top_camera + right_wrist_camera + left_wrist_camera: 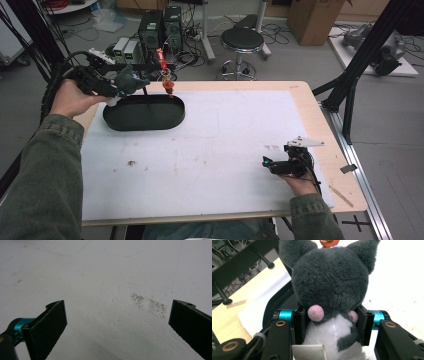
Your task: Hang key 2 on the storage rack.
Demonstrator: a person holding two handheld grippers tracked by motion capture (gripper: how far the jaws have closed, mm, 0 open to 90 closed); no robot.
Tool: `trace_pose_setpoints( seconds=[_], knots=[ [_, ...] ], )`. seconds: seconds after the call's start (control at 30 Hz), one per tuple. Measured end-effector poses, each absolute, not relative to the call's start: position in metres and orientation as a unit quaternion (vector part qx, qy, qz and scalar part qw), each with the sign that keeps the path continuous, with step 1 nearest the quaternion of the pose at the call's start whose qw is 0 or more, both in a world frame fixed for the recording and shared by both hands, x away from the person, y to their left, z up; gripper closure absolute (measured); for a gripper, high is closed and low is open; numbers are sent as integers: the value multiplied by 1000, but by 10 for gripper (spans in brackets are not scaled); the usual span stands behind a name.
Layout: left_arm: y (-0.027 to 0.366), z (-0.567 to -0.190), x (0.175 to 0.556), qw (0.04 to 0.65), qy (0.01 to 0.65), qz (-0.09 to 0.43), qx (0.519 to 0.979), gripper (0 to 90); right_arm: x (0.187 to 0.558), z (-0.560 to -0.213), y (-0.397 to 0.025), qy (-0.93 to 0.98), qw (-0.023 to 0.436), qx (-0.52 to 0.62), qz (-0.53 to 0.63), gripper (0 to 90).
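The grey plush toy (329, 290) is clenched at its body by the left gripper (332, 326) above the black oval tray (144, 114), beside a hanging orange figure (168, 87) that may be knocked, while the right gripper (117, 322) is held open over the white mat (112, 270).

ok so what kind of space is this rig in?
Looks like a robotics lab or workshop: desktop computers and loose cables sit on the floor behind the table, with a black stool and a cardboard box nearby.
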State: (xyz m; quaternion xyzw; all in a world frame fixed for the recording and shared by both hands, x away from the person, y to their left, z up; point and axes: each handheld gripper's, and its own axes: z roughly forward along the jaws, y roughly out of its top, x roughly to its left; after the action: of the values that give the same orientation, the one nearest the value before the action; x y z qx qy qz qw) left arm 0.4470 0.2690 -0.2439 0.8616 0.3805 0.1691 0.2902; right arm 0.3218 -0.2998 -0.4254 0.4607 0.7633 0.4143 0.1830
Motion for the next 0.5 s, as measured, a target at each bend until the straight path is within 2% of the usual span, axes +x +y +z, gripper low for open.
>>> trace_pose_setpoints(
  seconds=[0.5],
  knots=[
    [266, -233, 463, 286, 390, 162, 860, 536, 322, -426, -301, 762, 184, 463, 414, 8]
  ],
)
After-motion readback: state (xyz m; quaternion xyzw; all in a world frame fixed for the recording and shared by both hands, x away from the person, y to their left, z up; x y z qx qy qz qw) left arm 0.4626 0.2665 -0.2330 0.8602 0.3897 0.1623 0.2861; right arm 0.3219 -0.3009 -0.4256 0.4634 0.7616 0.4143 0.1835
